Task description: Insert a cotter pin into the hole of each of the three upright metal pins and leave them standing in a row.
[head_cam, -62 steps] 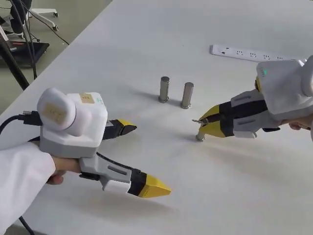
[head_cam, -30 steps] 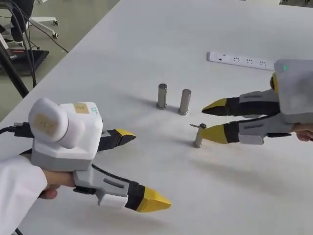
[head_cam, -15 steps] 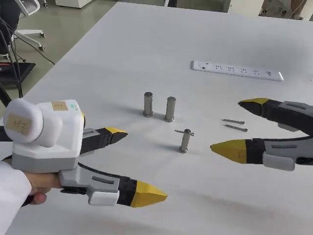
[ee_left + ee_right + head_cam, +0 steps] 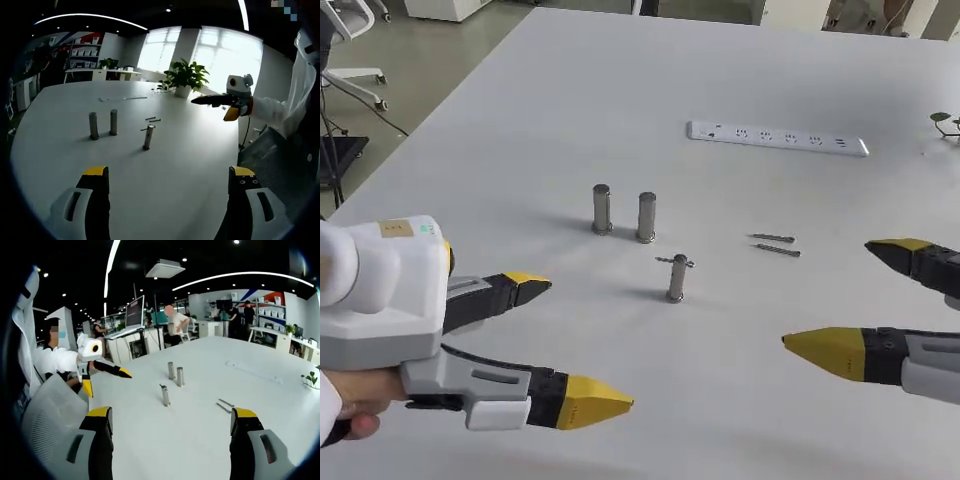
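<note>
Right tool (image 4: 828, 294) has let go and backed off, jaws wide, leaving the near metal pin (image 4: 677, 280) upright on the worktop (image 4: 620, 90), cotter pin (image 4: 674, 262) seated; left tool (image 4: 589, 344) idle, wide; two bare pins (image 4: 602, 209) (image 4: 646, 217) and two loose cotter pins (image 4: 772, 238) (image 4: 777, 250) remain.

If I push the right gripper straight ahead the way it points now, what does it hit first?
Probably the fitted metal pin, nearly centred between the open jaws of the right gripper. The loose cotter pins lie nearer, close to one jaw's line; held low, it could brush them first.
</note>
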The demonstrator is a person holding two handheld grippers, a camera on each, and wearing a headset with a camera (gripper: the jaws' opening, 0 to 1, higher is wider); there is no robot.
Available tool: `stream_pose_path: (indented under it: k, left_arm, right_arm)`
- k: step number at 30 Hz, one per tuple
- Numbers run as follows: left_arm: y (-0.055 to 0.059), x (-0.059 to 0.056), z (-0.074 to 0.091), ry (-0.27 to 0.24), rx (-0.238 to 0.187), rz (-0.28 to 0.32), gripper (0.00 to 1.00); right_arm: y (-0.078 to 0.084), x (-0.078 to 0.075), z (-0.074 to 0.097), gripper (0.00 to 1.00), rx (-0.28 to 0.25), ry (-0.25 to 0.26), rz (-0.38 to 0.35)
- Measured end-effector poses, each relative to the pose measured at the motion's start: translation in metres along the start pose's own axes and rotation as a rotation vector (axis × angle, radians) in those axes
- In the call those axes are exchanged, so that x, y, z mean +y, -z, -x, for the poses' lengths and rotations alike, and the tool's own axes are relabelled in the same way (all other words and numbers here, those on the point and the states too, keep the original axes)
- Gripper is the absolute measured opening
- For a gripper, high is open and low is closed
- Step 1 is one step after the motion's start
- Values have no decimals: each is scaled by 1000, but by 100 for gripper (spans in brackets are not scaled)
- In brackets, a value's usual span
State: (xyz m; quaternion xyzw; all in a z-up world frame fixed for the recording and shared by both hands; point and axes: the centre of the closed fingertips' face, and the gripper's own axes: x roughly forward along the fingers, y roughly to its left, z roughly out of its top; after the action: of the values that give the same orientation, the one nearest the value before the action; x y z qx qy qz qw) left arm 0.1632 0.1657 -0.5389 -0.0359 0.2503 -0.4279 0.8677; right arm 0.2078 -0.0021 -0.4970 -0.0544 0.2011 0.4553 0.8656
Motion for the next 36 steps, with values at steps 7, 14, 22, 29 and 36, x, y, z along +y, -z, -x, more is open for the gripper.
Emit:
stream_pose_path:
  k: [7, 14, 22, 29, 36]
  left_arm:
    - [-8, 21, 2, -61, -24, -17, 99]
    - [-28, 49, 1, -129, -32, -78, 99]
    - [-53, 92, -7, -259, -38, -131, 91]
    - [-67, 114, -27, -287, -23, -134, 71]
    - [-67, 128, -54, -269, 35, -139, 62]
  right_arm:
    - [4, -2, -1, 98, 2, 12, -32]
    - [9, 0, -1, 98, 11, 10, -22]
    - [15, 0, 1, 98, 23, 16, -40]
    - [15, -2, 4, 98, 23, 26, -43]
    - [20, -3, 3, 98, 47, 27, -50]
